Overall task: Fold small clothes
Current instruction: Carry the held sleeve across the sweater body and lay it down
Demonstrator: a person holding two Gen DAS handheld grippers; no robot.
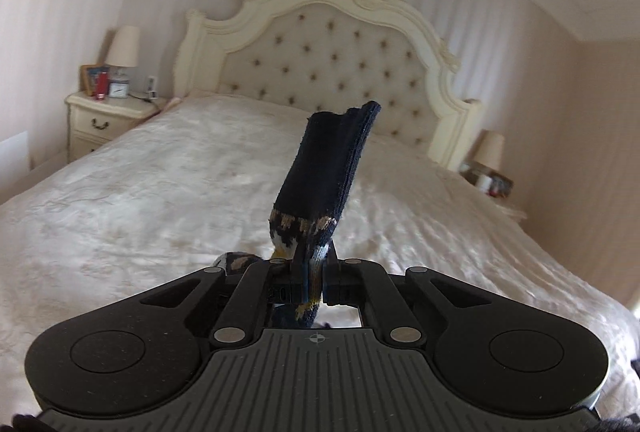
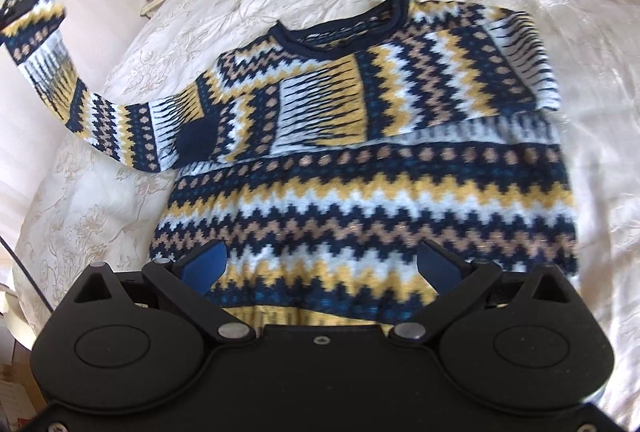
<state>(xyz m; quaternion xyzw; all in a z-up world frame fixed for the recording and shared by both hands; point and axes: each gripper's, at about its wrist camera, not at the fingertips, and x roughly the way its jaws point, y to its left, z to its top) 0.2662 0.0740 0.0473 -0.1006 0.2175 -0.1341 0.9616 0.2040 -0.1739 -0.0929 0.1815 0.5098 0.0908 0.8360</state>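
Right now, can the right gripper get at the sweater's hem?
Probably yes: the right gripper is open, hanging just over the hem, nothing between. The left gripper holds the sleeve off to one side.

- A cream bedspread [image 1: 160,192] is covering the bed, wrinkling right out to its edges.
- A carved, tufted headboard [image 1: 332,48] is standing along the bed's far edge.
- A nightstand [image 1: 104,120] is sitting just beside the far left corner, carrying a lamp [image 1: 124,46], a small clock [image 1: 119,88] and a picture frame [image 1: 93,78].
- A second lamp [image 1: 490,152] is showing beside the far right corner.
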